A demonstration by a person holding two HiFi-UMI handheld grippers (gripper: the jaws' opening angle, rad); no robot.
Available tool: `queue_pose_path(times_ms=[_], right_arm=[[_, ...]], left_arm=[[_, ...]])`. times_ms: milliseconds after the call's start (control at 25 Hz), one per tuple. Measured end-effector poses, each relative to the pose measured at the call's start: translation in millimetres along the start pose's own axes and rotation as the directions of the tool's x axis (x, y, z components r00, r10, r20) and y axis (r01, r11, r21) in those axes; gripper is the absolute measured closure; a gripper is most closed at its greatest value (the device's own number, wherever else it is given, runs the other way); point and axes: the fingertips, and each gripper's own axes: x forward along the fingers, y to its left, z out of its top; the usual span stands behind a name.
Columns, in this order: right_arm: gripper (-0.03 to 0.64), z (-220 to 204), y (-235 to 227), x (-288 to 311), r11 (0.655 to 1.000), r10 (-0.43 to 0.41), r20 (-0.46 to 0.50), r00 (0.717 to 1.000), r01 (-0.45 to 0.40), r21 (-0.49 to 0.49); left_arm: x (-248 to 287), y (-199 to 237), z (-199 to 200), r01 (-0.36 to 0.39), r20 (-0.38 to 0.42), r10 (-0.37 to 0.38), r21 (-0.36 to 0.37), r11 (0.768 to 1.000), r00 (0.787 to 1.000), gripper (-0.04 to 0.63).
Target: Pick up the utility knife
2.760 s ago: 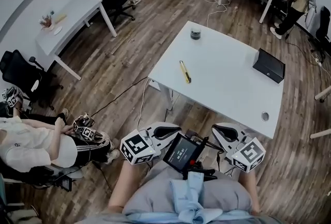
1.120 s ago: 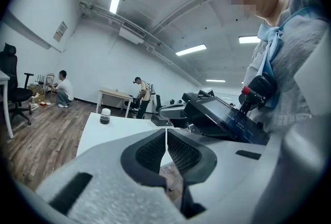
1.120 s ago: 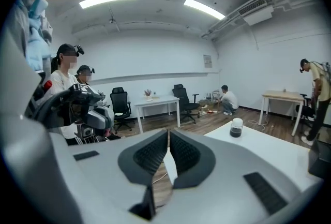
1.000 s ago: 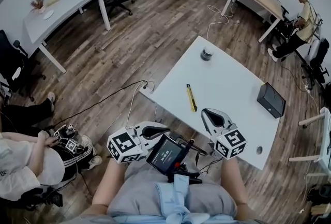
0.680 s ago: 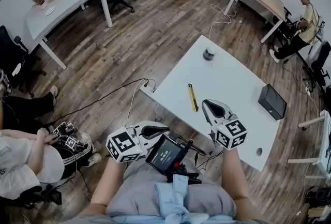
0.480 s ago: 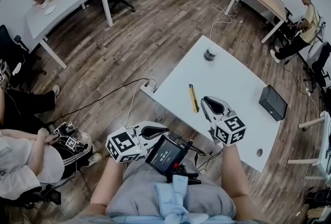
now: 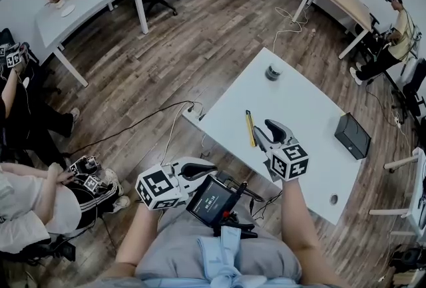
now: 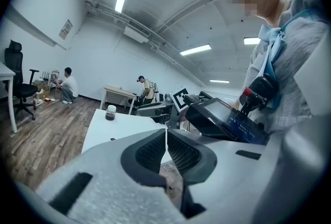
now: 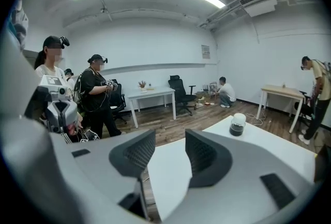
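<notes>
The yellow utility knife (image 7: pixel 250 128) lies flat on the white table (image 7: pixel 299 107), near its left edge. In the head view my right gripper (image 7: pixel 265 129) hangs over the table just right of the knife. Its jaws are opening and stand apart with nothing between them; in the right gripper view (image 9: pixel 170 137) only bare table (image 9: pixel 168 168) shows through the gap, and the knife is hidden there. My left gripper (image 7: pixel 212 167) stays low by my lap, off the table, jaws shut and empty (image 8: pixel 166 137).
A dark jar (image 7: pixel 272 72) stands at the table's far corner and a black box (image 7: pixel 352 136) on its right side. A screen device (image 7: pixel 214 196) hangs at my chest. Cables (image 7: pixel 153 122) cross the wood floor. People sit at the left (image 7: pixel 40 203) and stand around the room.
My right gripper has moved left and down over the table to beside the knife, and its jaws have gone from shut to apart. The left gripper has kept still.
</notes>
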Motion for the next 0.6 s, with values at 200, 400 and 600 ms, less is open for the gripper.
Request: queue_pose_path(times_ms=[200, 400, 600], right_arm=[[0.46, -6.1, -4.5, 7.5, 1.0, -0.014, -0.018, 1.0, 0.015, 0.003], [0.46, -12.7, -10.1, 18.6, 1.0, -0.018, -0.04, 0.999, 0.019, 0.023], [0.46, -21.2, -16.6, 28.7, 0.999, -0.017, -0.069, 0.997, 0.021, 0.047]], left_arm=[[-1.2, 0.8, -2.7, -0.011, 0.004, 0.011, -0.002, 1.0, 1.0, 0.577], [-0.2, 6.2, -5.3, -0.021, 0.01, 0.021, -0.009, 1.0, 1.0, 0.575], [8.0, 15.7, 0.5, -0.023, 0.025, 0.024, -0.024, 0.999, 0.999, 0.577]])
